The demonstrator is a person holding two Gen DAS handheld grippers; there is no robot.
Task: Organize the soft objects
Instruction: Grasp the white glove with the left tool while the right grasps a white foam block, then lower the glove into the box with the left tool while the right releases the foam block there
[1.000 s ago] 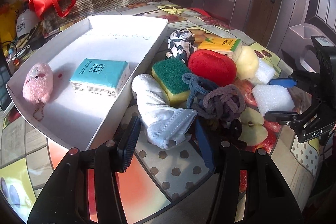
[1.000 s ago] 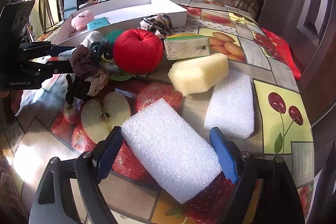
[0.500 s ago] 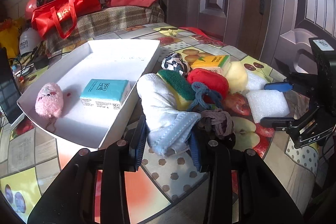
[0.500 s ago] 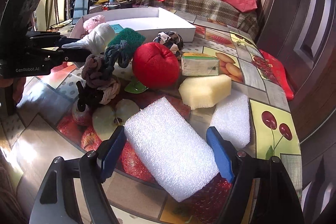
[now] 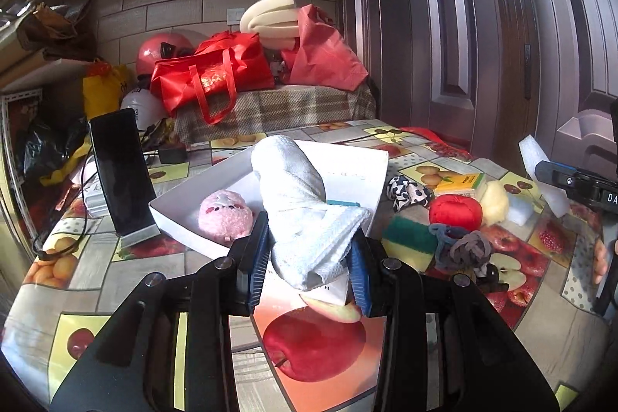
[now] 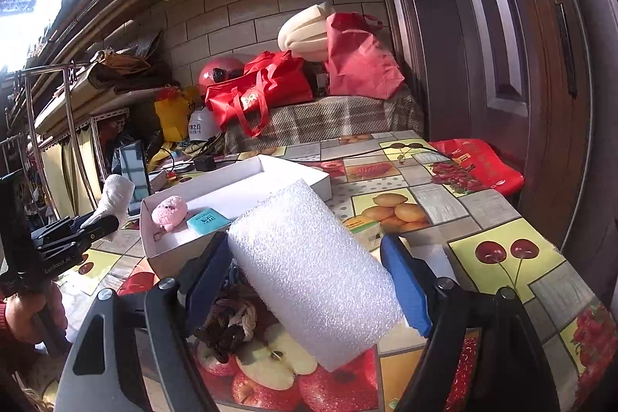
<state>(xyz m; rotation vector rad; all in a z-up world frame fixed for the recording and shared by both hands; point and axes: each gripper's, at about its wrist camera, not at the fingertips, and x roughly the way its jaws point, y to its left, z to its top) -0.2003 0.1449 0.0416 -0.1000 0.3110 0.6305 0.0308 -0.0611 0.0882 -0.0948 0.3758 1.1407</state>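
Both tongs grip cargo, left (image 5: 309, 269) a white cloth (image 5: 305, 215), right (image 6: 305, 284) a foam block (image 6: 309, 269), above the cluttered table (image 5: 154, 265).

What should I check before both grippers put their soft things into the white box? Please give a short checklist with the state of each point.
1. Left gripper holds white cloth: ok, pads pinch it.
2. Right gripper holds foam block: ok, lifted off the table.
3. Free floor in white box: ok, beside pink plush and teal tissue pack.
4. Cloth clear of box wall: cannot tell.
5. Grippers apart: ok.
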